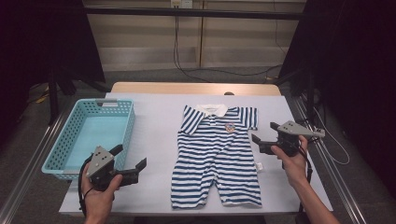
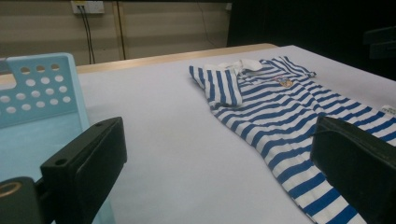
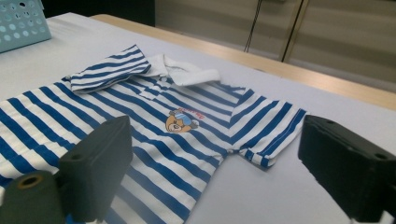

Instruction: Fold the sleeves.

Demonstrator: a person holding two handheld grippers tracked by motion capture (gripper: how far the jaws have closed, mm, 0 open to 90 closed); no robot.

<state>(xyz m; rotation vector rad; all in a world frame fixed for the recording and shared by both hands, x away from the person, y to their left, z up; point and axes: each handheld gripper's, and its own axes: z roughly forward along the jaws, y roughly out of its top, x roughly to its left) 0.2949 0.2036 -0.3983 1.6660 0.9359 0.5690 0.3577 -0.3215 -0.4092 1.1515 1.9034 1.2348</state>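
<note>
A blue-and-white striped baby romper with a white collar and a small bear badge lies flat in the middle of the white table. My left gripper hovers at the near left, between the basket and the romper, jaws open and empty. In the left gripper view the romper stretches ahead to the right of the left gripper. My right gripper sits just right of the romper's short sleeve, open with nothing between its jaws. In the right gripper view, the right gripper faces the romper, chest and sleeve hem.
A turquoise perforated basket stands empty at the table's left; its wall is close beside my left jaw, and its corner is far off. A bare white table strip separates basket and romper. Metal rails run along both table sides.
</note>
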